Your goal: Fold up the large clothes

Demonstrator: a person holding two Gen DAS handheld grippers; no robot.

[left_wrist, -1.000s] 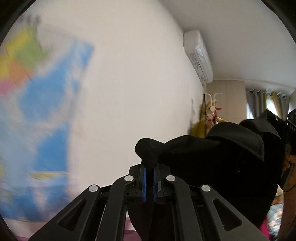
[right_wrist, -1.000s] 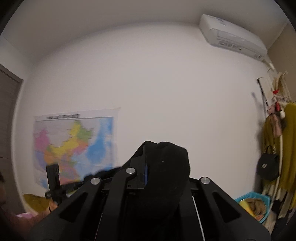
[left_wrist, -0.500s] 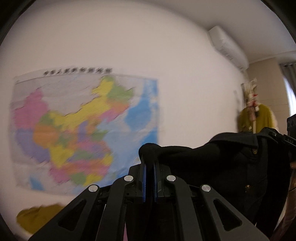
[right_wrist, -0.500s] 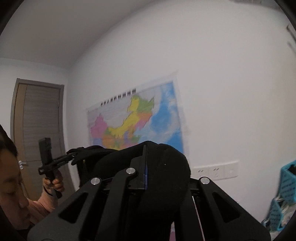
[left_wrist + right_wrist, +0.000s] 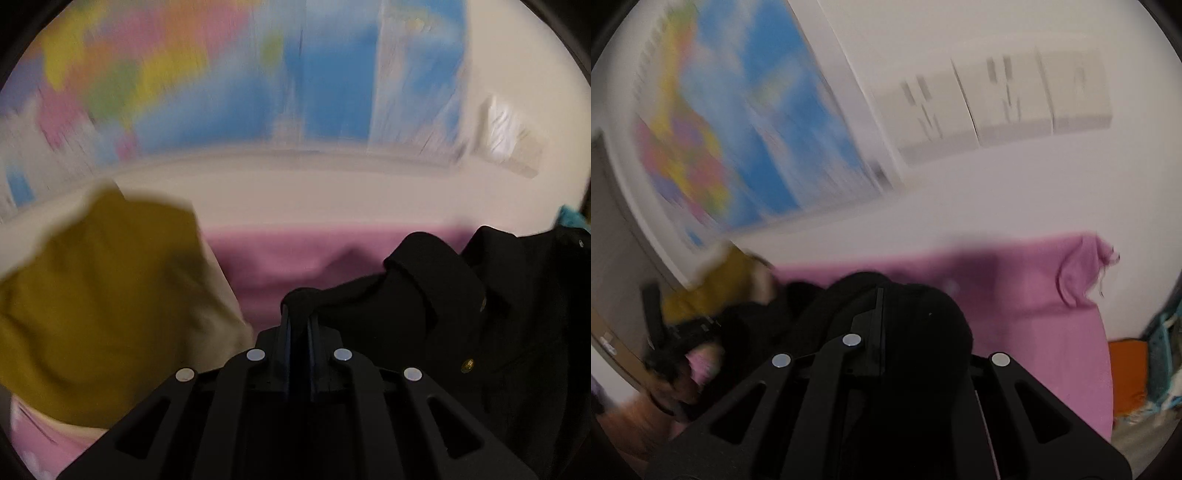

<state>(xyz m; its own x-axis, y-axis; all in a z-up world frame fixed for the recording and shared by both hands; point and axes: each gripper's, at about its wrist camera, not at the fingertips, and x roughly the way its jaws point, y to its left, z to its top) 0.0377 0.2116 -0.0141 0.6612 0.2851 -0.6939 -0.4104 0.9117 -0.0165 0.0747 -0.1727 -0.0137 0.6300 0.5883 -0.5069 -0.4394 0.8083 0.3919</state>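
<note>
A black garment with small gold buttons (image 5: 461, 302) hangs between my two grippers. My left gripper (image 5: 299, 314) is shut on a bunched edge of it, and the cloth runs off to the right. My right gripper (image 5: 882, 306) is shut on another part of the black garment (image 5: 923, 332), which drapes over its right finger and hides it. Both grippers are low over a pink-covered surface (image 5: 295, 254), also in the right wrist view (image 5: 1034, 295). The left gripper and hand show blurred at the left of the right wrist view (image 5: 665, 339).
A mustard-yellow garment (image 5: 96, 295) lies on the pink surface at the left, also in the right wrist view (image 5: 713, 288). A coloured wall map (image 5: 738, 129) and wall sockets (image 5: 997, 103) are behind. A teal basket (image 5: 1160, 354) and something orange (image 5: 1126, 376) sit at the right.
Both grippers have swung down from facing the upper wall and ceiling to just above the pink surface, carrying the black garment with them. Both stay shut on it.
</note>
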